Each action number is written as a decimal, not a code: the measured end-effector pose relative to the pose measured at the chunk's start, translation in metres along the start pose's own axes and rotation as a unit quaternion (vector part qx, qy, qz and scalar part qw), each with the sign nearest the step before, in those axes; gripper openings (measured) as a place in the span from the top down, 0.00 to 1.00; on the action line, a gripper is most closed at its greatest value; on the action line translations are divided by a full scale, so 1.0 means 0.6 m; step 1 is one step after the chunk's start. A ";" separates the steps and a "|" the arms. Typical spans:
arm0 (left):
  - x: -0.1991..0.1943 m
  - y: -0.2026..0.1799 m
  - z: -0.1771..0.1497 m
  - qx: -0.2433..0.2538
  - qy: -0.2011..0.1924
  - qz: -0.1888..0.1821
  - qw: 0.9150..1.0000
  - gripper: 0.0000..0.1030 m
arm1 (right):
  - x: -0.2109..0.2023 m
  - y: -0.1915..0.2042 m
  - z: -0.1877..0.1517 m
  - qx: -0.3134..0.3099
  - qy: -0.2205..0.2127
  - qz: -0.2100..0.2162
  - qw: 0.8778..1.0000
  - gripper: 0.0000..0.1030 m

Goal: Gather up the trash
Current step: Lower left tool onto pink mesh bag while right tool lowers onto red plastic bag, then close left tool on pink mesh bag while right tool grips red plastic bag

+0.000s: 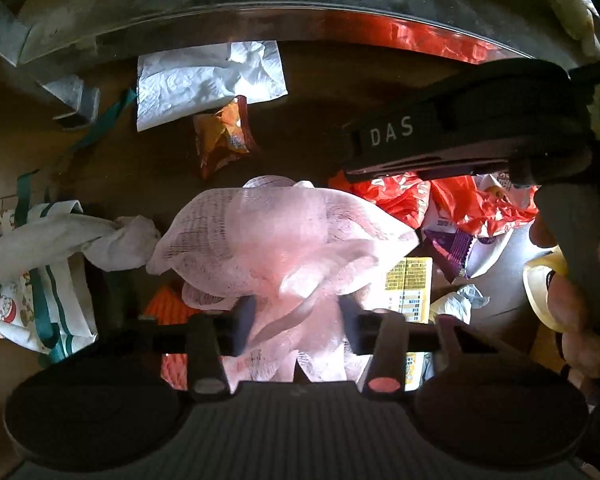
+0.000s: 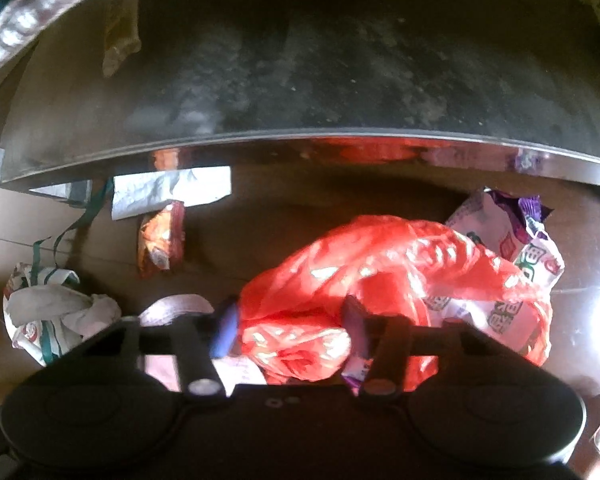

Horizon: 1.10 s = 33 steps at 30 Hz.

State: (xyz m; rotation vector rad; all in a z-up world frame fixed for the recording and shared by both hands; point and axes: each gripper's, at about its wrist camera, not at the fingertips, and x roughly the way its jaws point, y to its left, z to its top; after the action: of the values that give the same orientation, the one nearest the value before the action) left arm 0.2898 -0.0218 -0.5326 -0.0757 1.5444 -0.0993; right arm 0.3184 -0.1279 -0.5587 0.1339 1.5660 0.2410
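My left tongs (image 1: 296, 320) are clamped on the pink mesh (image 1: 284, 240), which fans toward 12 o'clock. Only the right view shows my right tongs (image 2: 290, 326) astride the red bag (image 2: 380, 272); whether they grip, I cannot tell.

Left gripper (image 1: 298, 316): matte black body, two round black housings lower corners, ribbed grey centre plate, dark blue-grey fingertip pads (image 1: 244, 322). Right gripper (image 2: 290, 326): same build, bluish-purple pads, silver pivot screws. Right edge of left view: black "DAS" marking, bare-skinned hand (image 1: 576, 312).
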 end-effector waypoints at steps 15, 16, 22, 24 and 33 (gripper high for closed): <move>-0.075 -0.006 -0.018 -0.011 -0.033 0.004 0.999 0.90 | -0.084 0.010 -0.028 0.003 -0.020 -0.019 1.000 0.76; -0.086 -0.006 -0.019 -0.012 -0.036 0.003 0.999 0.90 | -0.097 0.009 -0.031 0.005 -0.024 -0.019 1.000 0.76; -0.175 -0.009 -0.031 -0.016 -0.073 0.003 0.997 0.91 | -0.189 0.022 -0.042 -0.002 -0.054 -0.023 0.998 0.76; -0.214 -0.008 -0.036 -0.020 -0.086 0.002 0.996 0.91 | -0.225 0.029 -0.050 -0.006 -0.063 -0.028 0.998 0.76; -0.424 -0.001 -0.076 -0.035 -0.173 -0.018 0.984 0.92 | -0.411 0.059 -0.102 -0.032 -0.114 -0.008 0.993 0.77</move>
State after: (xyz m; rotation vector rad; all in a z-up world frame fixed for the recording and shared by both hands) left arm 0.2381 0.0065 -0.2807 -0.1670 1.1994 -0.0563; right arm 0.2580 -0.1558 -0.3109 0.0958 1.3297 0.2531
